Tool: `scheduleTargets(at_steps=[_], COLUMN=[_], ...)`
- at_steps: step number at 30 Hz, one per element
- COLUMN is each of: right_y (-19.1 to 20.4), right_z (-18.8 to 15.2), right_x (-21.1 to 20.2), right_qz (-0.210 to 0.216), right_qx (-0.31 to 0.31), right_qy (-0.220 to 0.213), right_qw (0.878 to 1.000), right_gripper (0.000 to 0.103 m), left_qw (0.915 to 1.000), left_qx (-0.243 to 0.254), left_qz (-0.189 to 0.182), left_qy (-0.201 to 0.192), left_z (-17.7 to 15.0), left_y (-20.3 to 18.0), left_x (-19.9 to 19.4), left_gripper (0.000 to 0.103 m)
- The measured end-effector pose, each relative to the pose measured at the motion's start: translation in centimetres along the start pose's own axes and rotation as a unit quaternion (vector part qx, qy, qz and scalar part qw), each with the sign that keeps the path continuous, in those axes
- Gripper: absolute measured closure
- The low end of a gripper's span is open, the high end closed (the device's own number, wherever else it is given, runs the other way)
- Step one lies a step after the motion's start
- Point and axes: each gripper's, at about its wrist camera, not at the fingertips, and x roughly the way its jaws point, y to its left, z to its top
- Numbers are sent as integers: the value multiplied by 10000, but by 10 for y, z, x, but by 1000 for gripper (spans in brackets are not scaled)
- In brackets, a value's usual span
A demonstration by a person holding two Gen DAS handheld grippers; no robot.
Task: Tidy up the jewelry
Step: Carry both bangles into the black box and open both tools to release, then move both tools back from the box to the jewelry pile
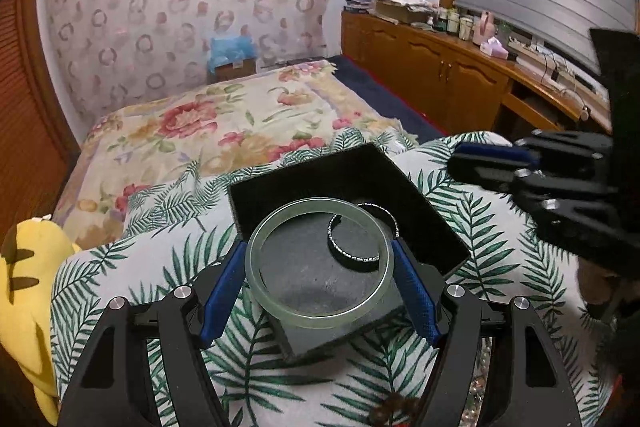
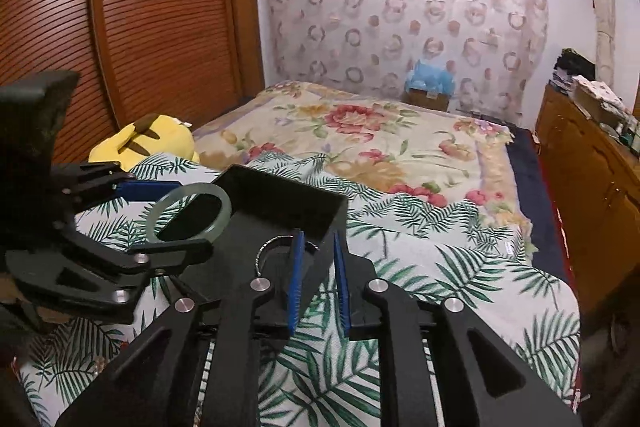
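So the bed [image 2: 380,131] with the flowery blanket runs behind the black box [image 1: 348,183], which sits on a leaf-print pillow [image 1: 500,239]. The left gripper [image 1: 320,279] has a pale green bangle [image 1: 318,263] pinched between its blue pads, right over the box. A thin silver bracelet [image 1: 354,247] lies inside the box. The right gripper [image 2: 318,271] is narrowed over the box's near edge, gripping nothing as far as I can see.

No readable text, label, brand, number or sign anywhere in either view. Small white tag [image 2: 507,248] on the leaf-print cover near the bed's right edge, its print too small to make out. Pale mark on the cardboard box [image 1: 235,67] beyond the bed's far edge, too blurred to read.
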Motion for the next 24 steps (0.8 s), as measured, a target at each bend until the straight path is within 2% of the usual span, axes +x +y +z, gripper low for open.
scheduleTargets(at_steps=[7,9,15,24], right_y=[4,6,18,38], right_z=[-11,-15,-32,-59], right_x=[-15,-20,-41,-55], right_qz=[-44,-24,-35,-32], right_qx=[-80,-99,-108,-97], right_qy=[-67,-69,-87,92], right_qw=[9999,9999,9999,9999], right_gripper=[85,85,85,83], left_qw=[10000,10000,9997,9994], left_qx=[29,16,-61,-149], left_qz=[44,17,-25,-7], left_qy=[19,-66,-219,-326], left_z=[3,2,-8,-42], left_y=[-5,-6,-8,-12], left_x=[4,-3,-28,-69], left_gripper=[31,26,26,26])
